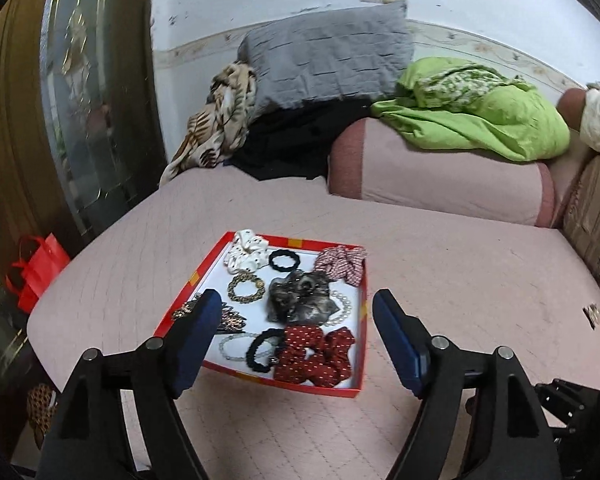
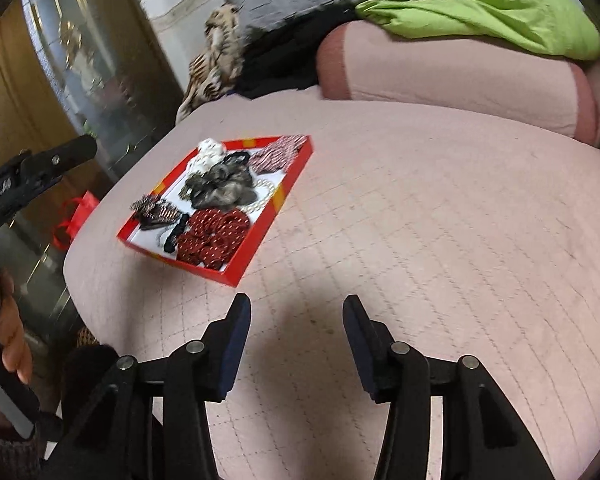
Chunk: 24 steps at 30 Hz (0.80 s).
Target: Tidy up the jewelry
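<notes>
A shallow red box (image 1: 362, 344) lies on the pink quilted bed; it also shows in the right wrist view (image 2: 256, 236). It holds a dark red dotted scrunchie (image 1: 320, 354), a grey sheer scrunchie (image 1: 298, 298), a white dotted scrunchie (image 1: 246, 254), a pink patterned scrunchie (image 1: 342, 264), black hair ties (image 1: 283, 260), a gold chain bracelet (image 1: 246, 288), pearl strands (image 1: 342, 308) and brown beaded clips (image 2: 156, 210). My left gripper (image 1: 298, 308) is open and empty, just above the box's near side. My right gripper (image 2: 296, 312) is open and empty over bare quilt, right of the box.
A small metallic item (image 1: 594, 314) lies on the quilt at the far right. A pink bolster (image 1: 440, 184), green cloth (image 1: 480, 116), a grey pillow (image 1: 328, 60) and a leaf-print cloth (image 1: 216, 124) crowd the back. A red bag (image 1: 36, 270) stands beside the bed at left.
</notes>
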### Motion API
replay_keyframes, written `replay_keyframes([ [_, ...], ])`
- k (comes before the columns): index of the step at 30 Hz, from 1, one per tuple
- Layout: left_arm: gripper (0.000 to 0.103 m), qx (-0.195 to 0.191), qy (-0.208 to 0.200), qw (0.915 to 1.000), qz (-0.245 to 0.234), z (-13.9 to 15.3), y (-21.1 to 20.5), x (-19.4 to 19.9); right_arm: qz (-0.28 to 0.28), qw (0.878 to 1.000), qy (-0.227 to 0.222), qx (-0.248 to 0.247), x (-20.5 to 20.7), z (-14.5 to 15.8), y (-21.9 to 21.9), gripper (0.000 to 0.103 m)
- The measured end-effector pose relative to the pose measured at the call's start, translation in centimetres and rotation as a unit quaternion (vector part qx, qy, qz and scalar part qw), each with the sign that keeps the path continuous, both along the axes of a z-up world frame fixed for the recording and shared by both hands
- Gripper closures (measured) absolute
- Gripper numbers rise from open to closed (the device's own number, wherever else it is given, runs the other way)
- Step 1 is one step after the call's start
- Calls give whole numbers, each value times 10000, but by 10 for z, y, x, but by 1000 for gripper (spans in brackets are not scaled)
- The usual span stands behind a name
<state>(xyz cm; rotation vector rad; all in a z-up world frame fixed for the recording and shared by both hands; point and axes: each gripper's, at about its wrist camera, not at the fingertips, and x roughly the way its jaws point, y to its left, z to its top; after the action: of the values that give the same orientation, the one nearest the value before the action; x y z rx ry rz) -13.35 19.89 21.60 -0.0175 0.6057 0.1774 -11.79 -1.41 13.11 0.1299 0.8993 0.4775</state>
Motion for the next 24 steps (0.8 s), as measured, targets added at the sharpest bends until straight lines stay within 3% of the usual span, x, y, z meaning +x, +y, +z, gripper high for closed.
replay_keyframes([
  [6,17,127,-212,9996,113,8,-8,-10,-93,9998,-165,-29,-10,8,-6,46],
  [12,17,6,-318,9993,188,9,-3,-13,-279,9993,-209,-125,-10,6,-11,46],
  [19,16,10,-360,9990,261,11,-3,-15,-1028,9940,-360,-96,26,33,-57,45],
  [24,6,105,-526,9976,439,14,-10,-21,-1285,9909,-405,-50,15,36,-70,34],
])
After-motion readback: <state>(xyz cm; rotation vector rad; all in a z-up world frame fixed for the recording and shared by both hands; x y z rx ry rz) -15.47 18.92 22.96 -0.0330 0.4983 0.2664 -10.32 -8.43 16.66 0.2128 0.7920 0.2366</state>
